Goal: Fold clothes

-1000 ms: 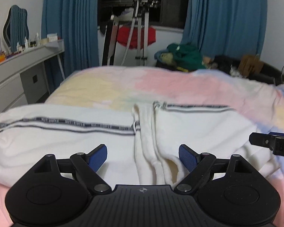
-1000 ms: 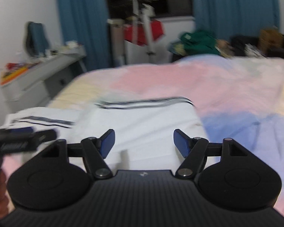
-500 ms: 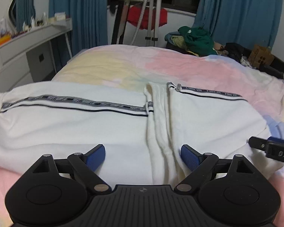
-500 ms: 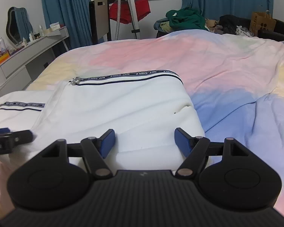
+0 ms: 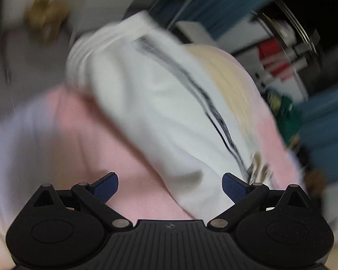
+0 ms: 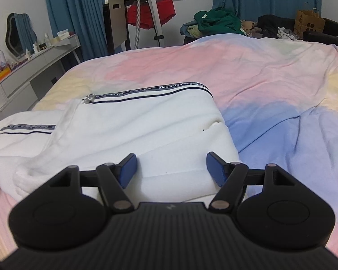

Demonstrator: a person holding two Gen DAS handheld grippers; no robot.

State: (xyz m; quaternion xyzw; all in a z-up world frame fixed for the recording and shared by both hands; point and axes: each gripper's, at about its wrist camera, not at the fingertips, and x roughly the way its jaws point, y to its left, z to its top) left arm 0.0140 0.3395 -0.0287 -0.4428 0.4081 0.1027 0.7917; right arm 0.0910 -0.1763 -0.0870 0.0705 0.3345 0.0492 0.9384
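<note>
Right in front of my right gripper [image 6: 171,171], at 6 o'clock in the right wrist view, the blue pads sit partly apart w/ nothing pinched between them. They hang over the near edge of the white garment [image 6: 124,135], not squeezing it.

The white garment lies flat on the bed [image 6: 270,103]. It runs from 6 o'clock out to about 10 o'clock. A dark striped band w/ letters [image 6: 160,88] goes along its far edge, toward 11 o'clock. A small shiny zip pull [image 6: 89,99] sits at the band's left end. One sleeve goes off to 9 o'clock.

The bed cover is pink, blue & yellow. Blue part is at 3 o'clock, pink at 12.

Farther back, at 9 o'clock, a grey desk [image 6: 33,72] w/ small bottles and a mirror [image 6: 20,33]. At 12 o'clock a tripod stand [image 6: 153,11] w/ a red cloth [image 6: 151,13]. At 1 o'clock a green pile of clothes [image 6: 218,20]. Blue curtains [image 6: 78,11] are behind it all.

My left gripper [image 5: 170,187] is opening, jaws wide, nothing held. That view is very blurry & tilted. The same white garment [image 5: 160,112] slants from 5 o'clock up to 11, lying on the pink cover [image 5: 74,135]. Its dark stripe [image 5: 205,103] runs along the 2 o'clock side. The near end of the cloth is between the pads, but they don't touch it.
</note>
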